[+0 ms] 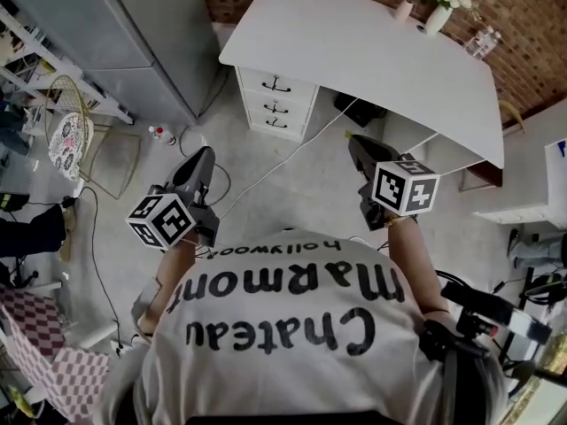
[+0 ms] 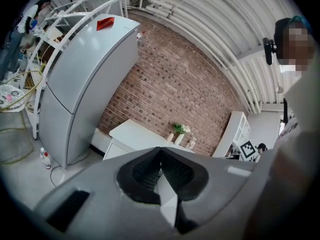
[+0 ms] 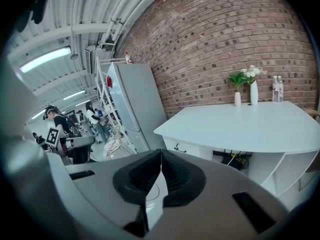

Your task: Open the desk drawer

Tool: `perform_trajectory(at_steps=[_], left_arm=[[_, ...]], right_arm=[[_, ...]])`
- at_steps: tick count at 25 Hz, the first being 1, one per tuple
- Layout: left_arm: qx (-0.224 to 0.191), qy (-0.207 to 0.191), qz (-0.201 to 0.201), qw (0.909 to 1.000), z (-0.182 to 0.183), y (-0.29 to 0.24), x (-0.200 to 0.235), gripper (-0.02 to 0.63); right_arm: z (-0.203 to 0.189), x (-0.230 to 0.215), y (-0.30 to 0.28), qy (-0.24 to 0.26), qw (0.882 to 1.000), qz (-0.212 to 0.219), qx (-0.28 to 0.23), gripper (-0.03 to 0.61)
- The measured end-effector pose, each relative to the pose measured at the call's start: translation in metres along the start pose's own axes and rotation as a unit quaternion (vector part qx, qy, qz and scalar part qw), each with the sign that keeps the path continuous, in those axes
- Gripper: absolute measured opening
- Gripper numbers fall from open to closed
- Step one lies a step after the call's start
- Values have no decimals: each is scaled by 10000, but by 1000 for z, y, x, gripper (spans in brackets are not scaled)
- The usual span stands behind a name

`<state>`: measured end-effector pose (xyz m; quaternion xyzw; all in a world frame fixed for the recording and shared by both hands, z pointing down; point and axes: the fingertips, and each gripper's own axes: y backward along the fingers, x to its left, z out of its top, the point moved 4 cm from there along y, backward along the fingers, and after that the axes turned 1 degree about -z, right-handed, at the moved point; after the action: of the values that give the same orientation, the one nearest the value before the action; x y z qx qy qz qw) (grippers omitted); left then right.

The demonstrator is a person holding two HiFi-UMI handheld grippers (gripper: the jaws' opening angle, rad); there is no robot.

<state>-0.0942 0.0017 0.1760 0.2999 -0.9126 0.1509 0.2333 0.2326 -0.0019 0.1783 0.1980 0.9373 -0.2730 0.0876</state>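
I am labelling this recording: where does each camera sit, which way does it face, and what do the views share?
Head view: on the person's head, facing steeply down at floor and white desk; shows shirt, left gripper, right gripper.
Left gripper view: on the left gripper, facing along its shut jaws toward refrigerator and desk; the person's torso at right edge.
Right gripper view: on the right gripper, facing along its shut jaws toward the desk's drawers; no body shows.
Shared: all three see desk and refrigerator.
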Motion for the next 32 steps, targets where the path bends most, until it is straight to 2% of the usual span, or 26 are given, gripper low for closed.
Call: perform_trajectory(at_steps=[3,7,14,21,25,32], left_arm=[[-84,-86,223,9997,-1,-17,-7,15],[82,-167,454,9988,-12,-30,-6,15],[-491,-205,238,9983,-1,-42,-3,15],[-131,-203,394,9989,7,-64,29,15],[90,-216,333,9992,5,-76,52,15],[472,-525,610,9956,-11,-104,112,15]], right_arm=[[15,-18,-13,26,9998,210,40,12],[27,-25,-36,-19,9988,486,49,12],[41,-9,-89,264,9938,1078,-19,14],[44,5,-154,577,9898,1264,330,14],[31,8,-187,460,9886,1323,545,14],[2,-2,-254,407,9897,1195,679,14]])
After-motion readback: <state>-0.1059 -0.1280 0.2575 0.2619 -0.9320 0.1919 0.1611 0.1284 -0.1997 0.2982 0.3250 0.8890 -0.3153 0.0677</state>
